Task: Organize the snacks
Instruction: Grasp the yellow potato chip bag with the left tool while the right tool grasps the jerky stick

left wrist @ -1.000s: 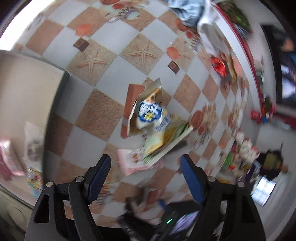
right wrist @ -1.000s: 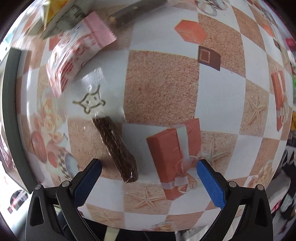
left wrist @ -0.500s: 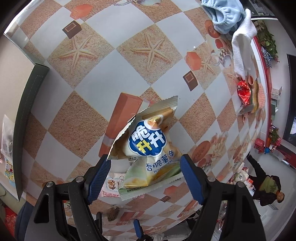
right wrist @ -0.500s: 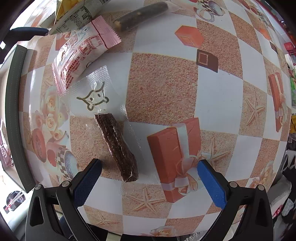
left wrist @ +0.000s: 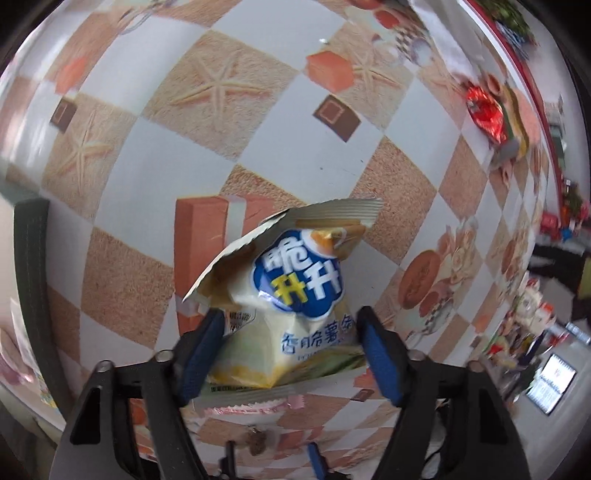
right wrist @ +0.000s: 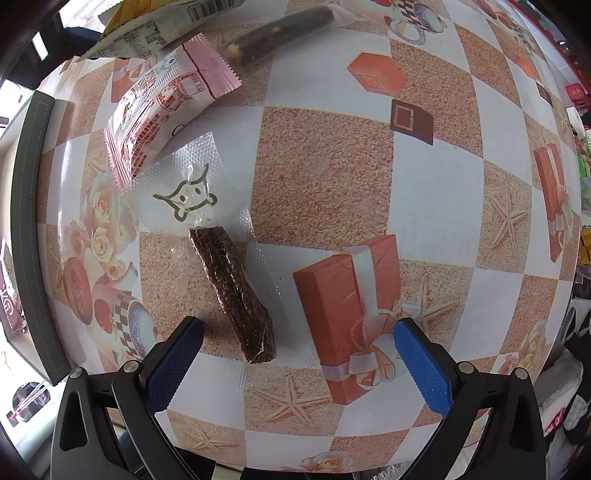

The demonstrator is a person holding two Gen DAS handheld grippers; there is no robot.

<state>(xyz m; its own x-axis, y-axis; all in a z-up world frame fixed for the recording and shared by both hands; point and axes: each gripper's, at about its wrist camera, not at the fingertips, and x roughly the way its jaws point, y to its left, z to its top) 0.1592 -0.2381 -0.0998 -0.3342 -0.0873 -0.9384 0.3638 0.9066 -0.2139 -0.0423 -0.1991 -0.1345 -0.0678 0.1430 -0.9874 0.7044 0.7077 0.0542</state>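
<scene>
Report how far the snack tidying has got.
Early stage. Nothing looks sorted yet on the table.

In hand: the left gripper has just been closing its jaws on the chip bag, and the pads appear to press its sides.

Left: the right gripper is open and empty above the dark meat stick; the pink packet and a long dark snack stick lie loose.
</scene>
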